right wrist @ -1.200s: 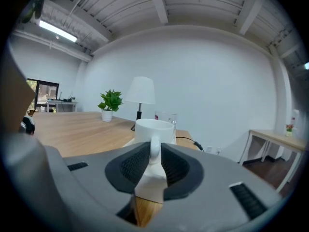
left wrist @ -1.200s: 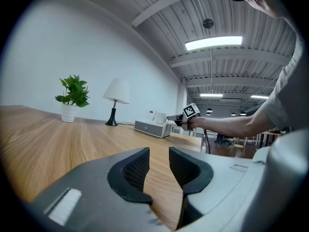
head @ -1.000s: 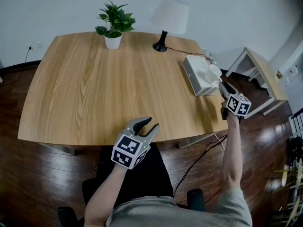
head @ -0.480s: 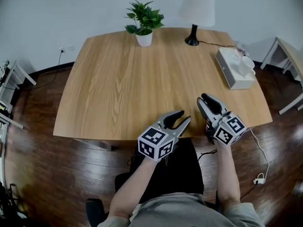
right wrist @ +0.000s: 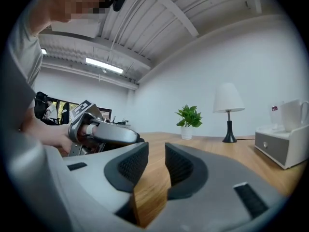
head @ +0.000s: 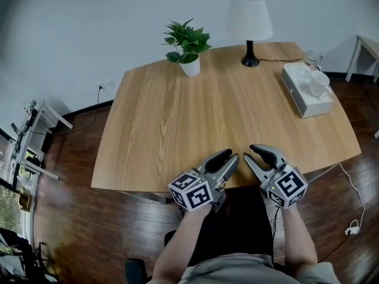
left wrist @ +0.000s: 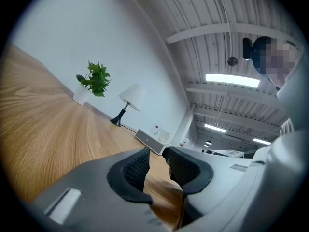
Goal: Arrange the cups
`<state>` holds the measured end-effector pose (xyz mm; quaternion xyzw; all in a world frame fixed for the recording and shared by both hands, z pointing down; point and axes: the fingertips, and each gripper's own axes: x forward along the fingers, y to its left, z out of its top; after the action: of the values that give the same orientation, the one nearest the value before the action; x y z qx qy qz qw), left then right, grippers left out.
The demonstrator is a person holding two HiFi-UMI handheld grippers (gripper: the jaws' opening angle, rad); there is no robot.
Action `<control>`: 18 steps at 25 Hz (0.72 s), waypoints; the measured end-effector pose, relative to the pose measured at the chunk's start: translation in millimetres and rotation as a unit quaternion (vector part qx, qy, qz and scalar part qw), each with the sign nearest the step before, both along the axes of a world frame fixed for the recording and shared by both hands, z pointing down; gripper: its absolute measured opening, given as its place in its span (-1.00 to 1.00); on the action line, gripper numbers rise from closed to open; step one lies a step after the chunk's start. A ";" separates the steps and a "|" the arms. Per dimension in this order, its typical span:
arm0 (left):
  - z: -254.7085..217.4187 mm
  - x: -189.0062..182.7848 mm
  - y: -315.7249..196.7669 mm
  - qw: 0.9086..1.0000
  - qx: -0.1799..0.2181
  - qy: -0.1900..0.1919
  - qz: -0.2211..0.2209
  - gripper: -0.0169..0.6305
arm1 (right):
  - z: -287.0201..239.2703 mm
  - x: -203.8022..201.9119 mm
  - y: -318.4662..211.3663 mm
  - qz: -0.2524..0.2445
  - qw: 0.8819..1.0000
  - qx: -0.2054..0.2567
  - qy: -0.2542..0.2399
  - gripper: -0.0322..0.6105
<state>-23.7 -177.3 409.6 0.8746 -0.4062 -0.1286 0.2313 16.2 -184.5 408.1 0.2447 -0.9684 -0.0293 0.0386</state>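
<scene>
A white cup [head: 318, 83] lies on a white box [head: 303, 96] at the table's far right edge; in the right gripper view the cup [right wrist: 292, 114] stands out against the wall. Both grippers hover side by side over the near edge of the wooden table [head: 177, 123], far from the cup. My left gripper [head: 231, 156] [left wrist: 157, 153] is open by a narrow gap, with nothing between its pads. My right gripper [head: 249, 152] [right wrist: 157, 149] has just closed partway and is also narrowly open and empty. It sees the left gripper [right wrist: 104, 132] at its left.
A potted plant [head: 188, 45] and a white table lamp [head: 249, 22] stand along the far edge. A cable runs from the lamp toward the box. Dark wooden floor surrounds the table, with a white stand [head: 41, 120] at the left.
My right gripper swung from beside the white box back to the near table edge, next to the left gripper. The cup stayed on the box. The left gripper shifted slightly and rolled.
</scene>
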 end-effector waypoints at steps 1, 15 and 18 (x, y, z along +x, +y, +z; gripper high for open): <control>1.3 2.9 0.8 1.000 0.004 -0.016 -0.002 -0.53 | -0.3 0.3 0.4 -0.002 1.000 0.000 -0.002 -0.57; 11.7 19.4 4.8 0.991 0.024 -0.133 -0.014 -0.53 | -0.8 12.2 -5.0 0.011 1.000 -0.015 -0.018 -0.57; 12.0 20.5 5.2 0.991 0.025 -0.134 -0.012 -0.53 | -2.4 12.8 -4.8 0.008 1.000 -0.011 -0.015 -0.57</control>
<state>-3.2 -172.1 421.6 0.8846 -0.4405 -0.0226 0.1514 29.1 -189.3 405.7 0.2527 -0.9671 -0.0143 0.0266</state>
